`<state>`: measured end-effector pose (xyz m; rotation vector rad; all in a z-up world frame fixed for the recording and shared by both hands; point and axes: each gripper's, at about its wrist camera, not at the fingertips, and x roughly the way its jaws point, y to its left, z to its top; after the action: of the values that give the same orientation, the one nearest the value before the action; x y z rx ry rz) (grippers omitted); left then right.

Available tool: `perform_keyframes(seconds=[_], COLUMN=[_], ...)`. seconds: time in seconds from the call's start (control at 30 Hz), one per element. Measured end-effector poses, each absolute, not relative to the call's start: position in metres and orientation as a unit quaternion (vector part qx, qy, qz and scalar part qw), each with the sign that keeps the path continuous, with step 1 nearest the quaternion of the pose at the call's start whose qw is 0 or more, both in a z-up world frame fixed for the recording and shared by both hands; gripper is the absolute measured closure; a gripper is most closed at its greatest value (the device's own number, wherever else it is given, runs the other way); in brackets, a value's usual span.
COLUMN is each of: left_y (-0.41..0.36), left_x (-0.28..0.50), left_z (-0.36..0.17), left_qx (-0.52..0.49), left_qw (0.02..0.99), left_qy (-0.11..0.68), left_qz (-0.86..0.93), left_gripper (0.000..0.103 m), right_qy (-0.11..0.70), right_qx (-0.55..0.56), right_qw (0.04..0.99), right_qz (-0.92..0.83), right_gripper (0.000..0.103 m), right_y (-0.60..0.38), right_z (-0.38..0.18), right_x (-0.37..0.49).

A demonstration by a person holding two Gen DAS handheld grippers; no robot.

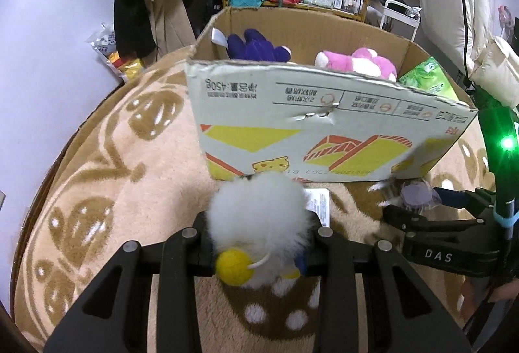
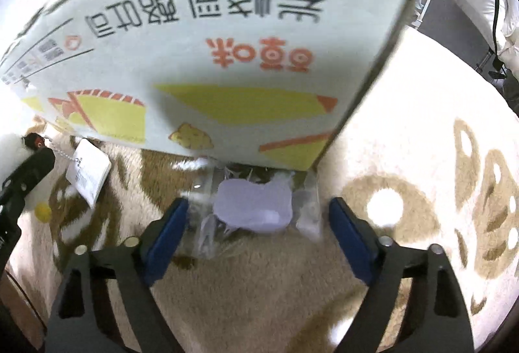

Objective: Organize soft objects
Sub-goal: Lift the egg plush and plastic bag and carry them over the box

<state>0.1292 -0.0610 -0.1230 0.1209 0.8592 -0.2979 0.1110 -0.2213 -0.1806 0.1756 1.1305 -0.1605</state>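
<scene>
The left claw was clamped on one fluffy white plush toy, its two black fingers pressed against the toy's sides. The toy carried two yellow felt balls low down, and one white paper tag lay just behind it on the patterned beige blanket.

The right claw stood with its two blue-padded fingers wide apart, one on either side of one pale lilac soft object sealed in a clear plastic wrapper. Neither finger touched the wrapper. The wrapped object lay on the blanket, right against the foot of the box.

One open cardboard box rested on the blanket directly ahead of both claws. Three things showed inside it: one purple plush toy at the left, one pink and white plush toy in the middle, and one green packet in the right corner.

From the right wrist view, the left claw's black finger and a little of the white toy appeared at the left edge, near the tag.
</scene>
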Motion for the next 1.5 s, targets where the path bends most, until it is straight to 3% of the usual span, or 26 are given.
perform_keyframes(seconds=[0.4, 0.77, 1.03, 1.5], left_y=[-0.058, -0.054, -0.050, -0.072], left_x=[0.106, 0.074, 0.081, 0.120], left_z=[-0.098, -0.043, -0.008, 0.026], left_qx=[0.060, 0.048, 0.037, 0.079], left_qw=[0.909, 0.939, 0.955, 0.967], left_qy=[0.384, 0.295, 0.241, 0.171], left_qz=[-0.154, -0.170, -0.171, -0.172], left_gripper=[0.071, 0.071, 0.071, 0.070], right_qy=[0.505, 0.399, 0.313, 0.245], right_qx=[0.143, 0.145, 0.142, 0.093], right_qw=[0.851, 0.905, 0.939, 0.964], right_qz=[-0.039, -0.018, -0.017, -0.030], right_gripper=[0.022, 0.022, 0.022, 0.022], right_y=[-0.222, -0.232, -0.242, -0.247], right_z=[-0.155, -0.072, -0.040, -0.017], right_x=[0.066, 0.031, 0.043, 0.082])
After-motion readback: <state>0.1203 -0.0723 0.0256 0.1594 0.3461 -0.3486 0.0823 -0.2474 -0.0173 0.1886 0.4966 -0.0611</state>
